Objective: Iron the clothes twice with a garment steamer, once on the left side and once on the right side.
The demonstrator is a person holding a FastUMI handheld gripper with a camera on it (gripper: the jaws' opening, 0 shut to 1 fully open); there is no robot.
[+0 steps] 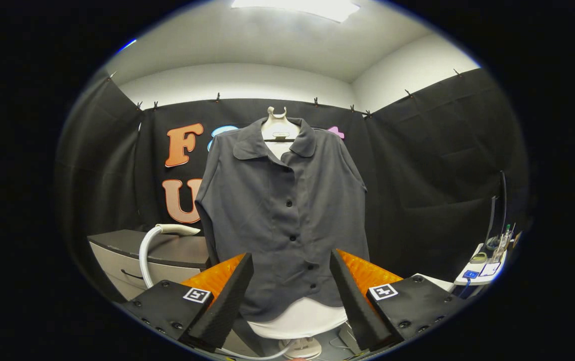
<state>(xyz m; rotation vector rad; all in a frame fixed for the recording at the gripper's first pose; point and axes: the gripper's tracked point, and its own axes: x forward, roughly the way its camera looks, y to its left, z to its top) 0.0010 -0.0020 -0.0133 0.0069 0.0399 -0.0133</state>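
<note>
A dark grey button-front shirt of thin woven cloth (287, 210) hangs in the middle of the picture on a white mannequin torso (300, 318), its collar open at the top around the pale neck piece and its hem ending just above the torso's white lower edge. It faces the camera squarely, buttoned down the front, with both sleeves hanging loose at the sides. To its lower left, a white curved hose (154, 245) arcs up over a grey drawer cabinet (137, 260); this looks like part of the garment steamer, though the steamer head itself cannot be made out.

Judging from this, the task has hardly begun: nothing is being held, neither side of the shirt is being steamed, and both the left and the right pass appear to be left to do. The steamer would first need picking up.

The gripper (290, 293) sits at the bottom centre, its two fingers spread wide apart with nothing between them but the view of the shirt's lower front. They touch nothing, and the shirt hangs beyond them. A small white side table with clutter (480, 271) stands at the lower right.
</note>
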